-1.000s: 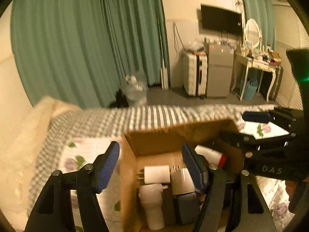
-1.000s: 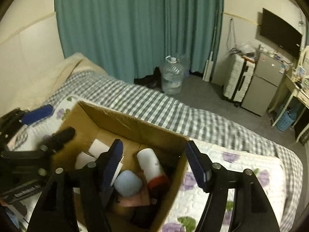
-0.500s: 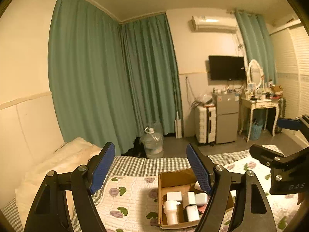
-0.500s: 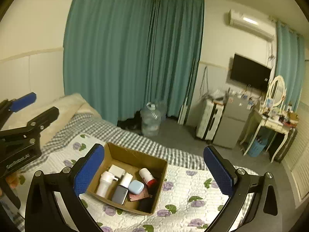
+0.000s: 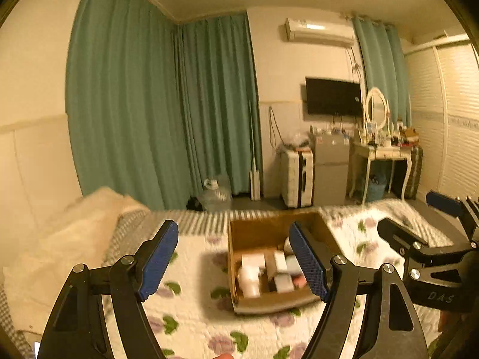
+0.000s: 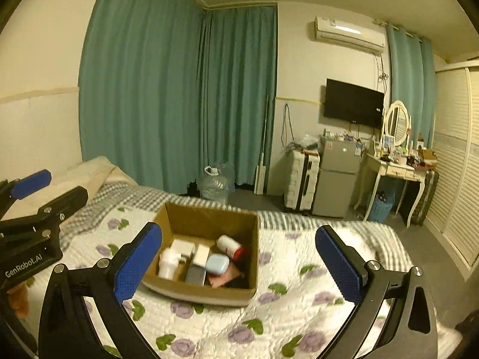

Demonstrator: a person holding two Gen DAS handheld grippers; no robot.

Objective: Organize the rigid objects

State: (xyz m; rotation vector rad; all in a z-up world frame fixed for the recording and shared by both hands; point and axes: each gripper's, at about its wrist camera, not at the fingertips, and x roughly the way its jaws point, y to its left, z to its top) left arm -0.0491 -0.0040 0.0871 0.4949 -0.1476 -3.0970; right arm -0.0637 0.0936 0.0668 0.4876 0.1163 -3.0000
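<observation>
At about 9 o'clock of the right wrist view the left gripper (image 6: 33, 191) is showing only partly, cut by the frame edge, while in its own view its blue pads (image 5: 158, 258) are standing apart and grasping nothing. The cardboard box (image 6: 206, 221) is lying on the flowered quilt (image 6: 299, 272) near the centre, toward 6 o'clock, with a white bottle (image 6: 167, 264), a light blue case (image 6: 218, 264) and a red-capped bottle (image 6: 230, 246) inside, but the dark things in its right corner are hard to make out. The right gripper (image 6: 239, 264) is standing wide and released, the box appearing between its pads without touching, and in the blurred left wrist view one pad is hiding part of the box's contents.
</observation>
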